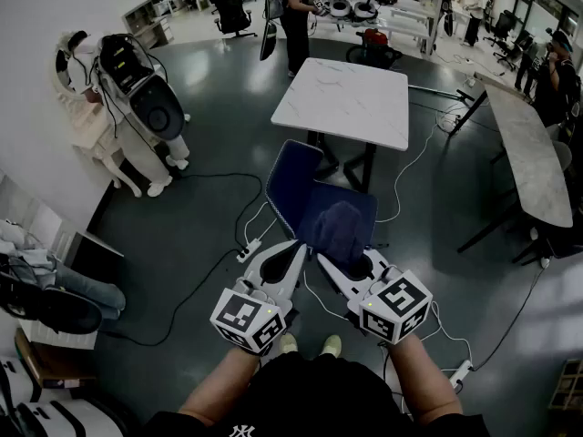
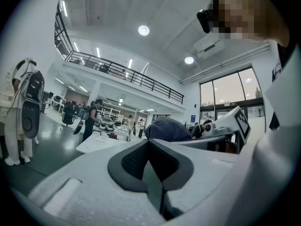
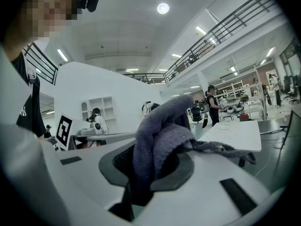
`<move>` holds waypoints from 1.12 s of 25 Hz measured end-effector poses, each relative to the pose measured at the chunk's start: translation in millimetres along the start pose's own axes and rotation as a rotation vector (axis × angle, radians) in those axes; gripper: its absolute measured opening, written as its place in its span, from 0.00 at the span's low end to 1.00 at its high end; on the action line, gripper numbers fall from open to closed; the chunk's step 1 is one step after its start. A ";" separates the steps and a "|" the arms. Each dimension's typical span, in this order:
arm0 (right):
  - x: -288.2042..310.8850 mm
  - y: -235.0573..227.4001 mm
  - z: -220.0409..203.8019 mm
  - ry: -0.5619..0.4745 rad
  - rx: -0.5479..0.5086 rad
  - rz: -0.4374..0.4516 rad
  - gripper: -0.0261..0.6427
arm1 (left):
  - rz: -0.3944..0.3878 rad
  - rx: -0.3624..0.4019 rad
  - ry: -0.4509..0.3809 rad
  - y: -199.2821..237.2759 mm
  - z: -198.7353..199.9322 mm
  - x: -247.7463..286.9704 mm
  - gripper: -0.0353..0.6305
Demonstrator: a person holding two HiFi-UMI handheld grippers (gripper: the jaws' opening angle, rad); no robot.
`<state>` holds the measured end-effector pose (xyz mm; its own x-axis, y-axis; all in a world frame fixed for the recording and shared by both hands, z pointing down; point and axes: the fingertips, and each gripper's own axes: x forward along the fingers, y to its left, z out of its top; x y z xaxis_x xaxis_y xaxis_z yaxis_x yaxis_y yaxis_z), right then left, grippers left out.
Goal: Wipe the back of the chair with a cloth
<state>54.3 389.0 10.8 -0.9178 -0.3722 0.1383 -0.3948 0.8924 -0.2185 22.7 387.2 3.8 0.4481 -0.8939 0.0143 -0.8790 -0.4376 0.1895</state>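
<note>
Cloth (image 1: 342,228) is clamped in my right gripper (image 1: 337,260), bunched so a thick fold leads. My left gripper (image 1: 293,251) is closed on nothing, apparently spare. Cloth sits at the blue chair (image 1: 293,182), ready for wiping; white table (image 1: 342,103) stands beyond.

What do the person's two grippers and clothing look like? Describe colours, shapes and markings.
Both the left gripper and the right gripper have pale grey, tapering bodies with dark padded jaw faces. Each carries a white cube with black square markers at its rear. The person wears a black top with small white print.
</note>
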 end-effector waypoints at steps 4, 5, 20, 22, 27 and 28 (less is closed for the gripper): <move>-7.0 -2.4 2.4 -0.004 -0.005 0.002 0.15 | 0.001 0.004 -0.001 -7.6 0.8 3.7 0.06; -8.9 -3.2 2.9 -0.005 -0.005 0.002 0.15 | 0.001 0.006 -0.001 -9.6 0.8 4.7 0.06; -34.6 -36.4 -12.9 -0.019 0.074 0.018 0.15 | 0.095 0.004 0.016 6.8 -16.9 9.6 0.06; -36.3 -46.3 -20.1 -0.010 0.096 0.018 0.15 | 0.120 0.000 0.025 14.1 -21.5 10.8 0.06; -22.9 -77.3 -34.7 0.013 0.139 0.018 0.15 | 0.154 0.010 0.039 35.9 -30.9 21.1 0.06; -20.0 -79.9 -37.2 0.016 0.147 0.018 0.15 | 0.158 0.012 0.045 39.3 -33.6 22.0 0.06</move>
<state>105.8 334.7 61.4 -0.9243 -0.3514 0.1487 -0.3816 0.8514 -0.3598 3.5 353.7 44.5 0.3109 -0.9465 0.0866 -0.9408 -0.2936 0.1693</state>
